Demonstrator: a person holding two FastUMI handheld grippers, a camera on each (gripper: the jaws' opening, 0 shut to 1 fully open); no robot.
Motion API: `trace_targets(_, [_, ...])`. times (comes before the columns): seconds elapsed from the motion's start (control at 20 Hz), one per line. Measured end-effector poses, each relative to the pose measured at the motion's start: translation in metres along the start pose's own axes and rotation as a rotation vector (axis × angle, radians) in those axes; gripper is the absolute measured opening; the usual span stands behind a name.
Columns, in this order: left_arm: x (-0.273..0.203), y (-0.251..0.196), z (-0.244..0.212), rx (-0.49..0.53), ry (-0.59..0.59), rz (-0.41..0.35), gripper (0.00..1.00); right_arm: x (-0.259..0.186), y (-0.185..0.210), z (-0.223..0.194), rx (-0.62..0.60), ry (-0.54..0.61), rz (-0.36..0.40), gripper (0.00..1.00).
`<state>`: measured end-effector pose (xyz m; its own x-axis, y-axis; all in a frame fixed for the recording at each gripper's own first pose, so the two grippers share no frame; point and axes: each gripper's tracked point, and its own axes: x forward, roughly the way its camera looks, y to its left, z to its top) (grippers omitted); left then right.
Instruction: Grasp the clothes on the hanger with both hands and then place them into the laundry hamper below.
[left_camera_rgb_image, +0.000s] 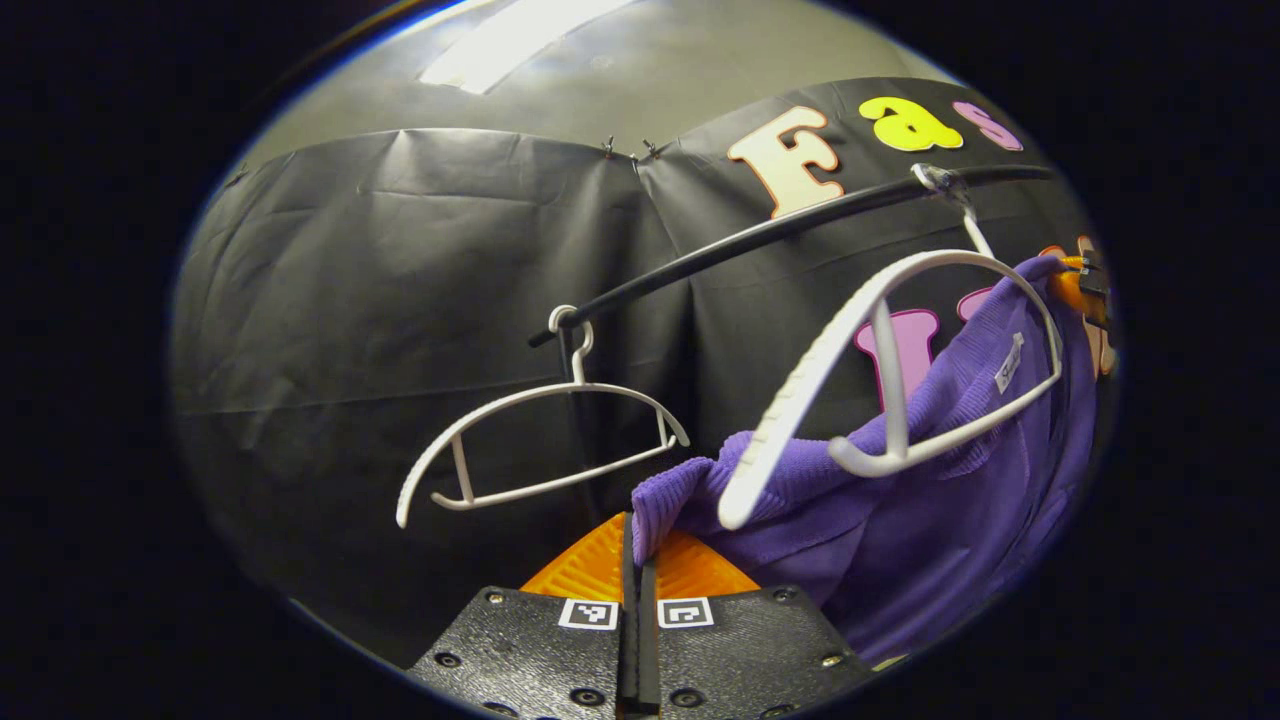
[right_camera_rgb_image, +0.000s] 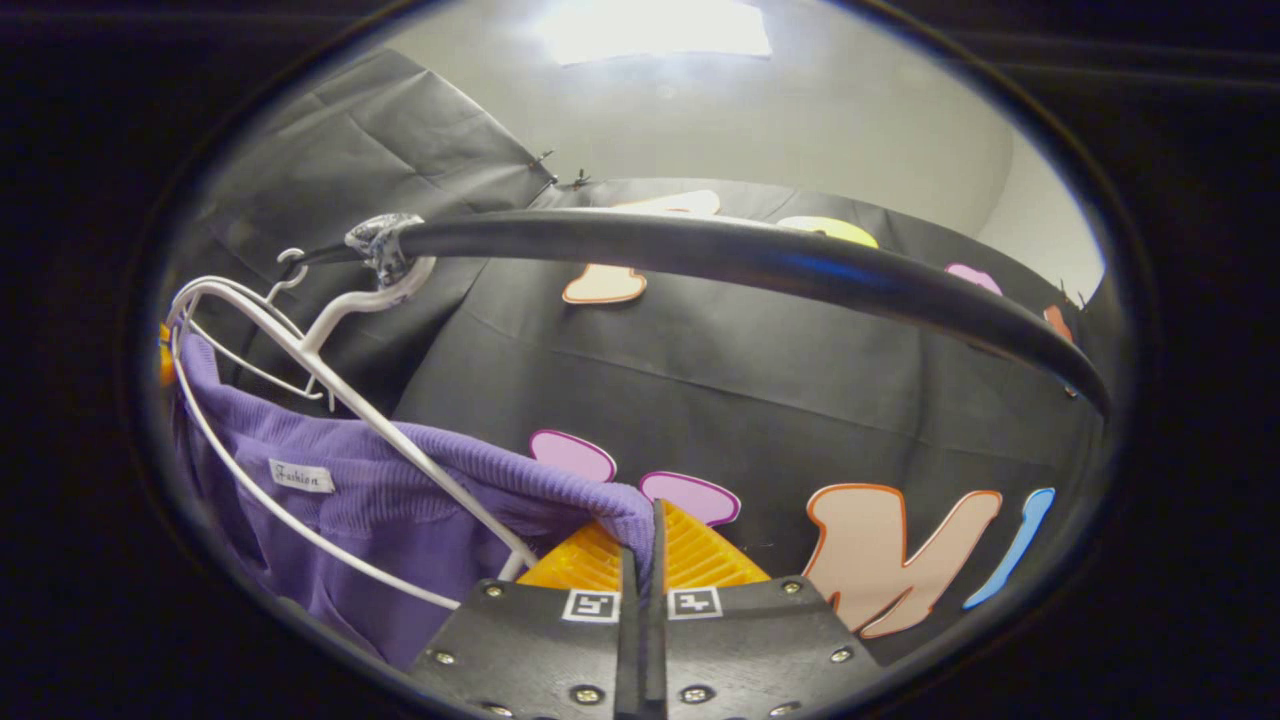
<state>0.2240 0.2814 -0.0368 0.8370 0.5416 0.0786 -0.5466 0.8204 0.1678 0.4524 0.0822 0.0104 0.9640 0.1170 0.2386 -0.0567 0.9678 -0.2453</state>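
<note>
**Both grippers hold the sweater; now free it from the hanger**

You have the left gripper (left_camera_rgb_image: 638, 560) closed on one shoulder of the purple sweater (left_camera_rgb_image: 930, 520), and the right gripper (right_camera_rgb_image: 645, 545) closed on the other. Both point upward, toward the rail (right_camera_rgb_image: 760, 260). Pull outward and down together, so the knit slides off the hanger (left_camera_rgb_image: 880, 390) without catching.

I see a long black round rail (left_camera_rgb_image: 760, 235) running across the booth in the left gripper view, and it arcs wide and thick across the top of the right gripper view (right_camera_rgb_image: 760, 262). From its near end in the left gripper view hangs a bare white plastic hanger (left_camera_rgb_image: 545, 440), tilted, its hook over the rail. Behind everything I have the black cloth wall (left_camera_rgb_image: 400, 300), creased, with a pale ceiling (right_camera_rgb_image: 800, 110) and a bright light panel (right_camera_rgb_image: 655, 28) above.
</note>
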Motion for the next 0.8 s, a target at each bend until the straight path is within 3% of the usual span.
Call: trace_targets(0.8, [-0.005,-0.093,-0.010,-0.072,0.035,-0.202,0.00,-0.003,-0.070,-0.066,-0.087,0.148,-0.158,0.03])
